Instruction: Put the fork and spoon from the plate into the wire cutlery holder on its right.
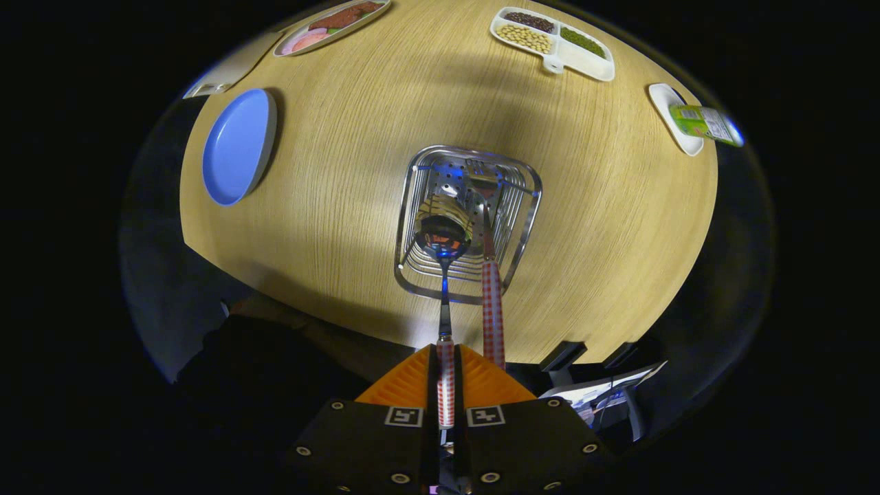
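The gripper (445, 375) grips the spoon (444, 275) by its checked handle, bowl hanging over the wire cutlery holder (467, 223) near the tabletop's (344, 172) near edge. The fork (489, 289) already stands inside. Risk: the bowl catches the rim or fork.

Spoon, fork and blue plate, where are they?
Spoon (440, 237), gripper view, on its bowl, over the wire holder.
Fork (492, 309), gripper view, on its checked handle.
Blue plate (237, 146), gripper view, on its bare middle.
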Demonstrator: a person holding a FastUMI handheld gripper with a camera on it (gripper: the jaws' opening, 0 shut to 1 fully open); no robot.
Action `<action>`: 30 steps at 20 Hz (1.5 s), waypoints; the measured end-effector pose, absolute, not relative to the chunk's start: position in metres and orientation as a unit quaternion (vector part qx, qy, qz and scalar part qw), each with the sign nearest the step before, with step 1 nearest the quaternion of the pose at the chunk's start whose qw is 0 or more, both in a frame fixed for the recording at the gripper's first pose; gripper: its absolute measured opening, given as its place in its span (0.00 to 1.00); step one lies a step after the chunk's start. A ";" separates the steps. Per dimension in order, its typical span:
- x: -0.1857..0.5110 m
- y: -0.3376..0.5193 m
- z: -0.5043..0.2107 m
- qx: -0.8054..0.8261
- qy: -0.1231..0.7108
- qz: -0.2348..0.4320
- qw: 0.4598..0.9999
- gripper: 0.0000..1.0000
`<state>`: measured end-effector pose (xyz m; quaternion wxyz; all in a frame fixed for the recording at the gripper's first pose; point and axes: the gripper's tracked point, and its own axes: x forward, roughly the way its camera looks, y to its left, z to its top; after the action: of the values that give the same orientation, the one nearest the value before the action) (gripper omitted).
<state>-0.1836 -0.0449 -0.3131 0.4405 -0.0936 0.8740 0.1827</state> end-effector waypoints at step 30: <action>-0.011 -0.022 -0.237 0.107 0.568 0.104 0.809 0.93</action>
<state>-0.0115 -0.0220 -0.2372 0.8094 0.1073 0.5680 0.1035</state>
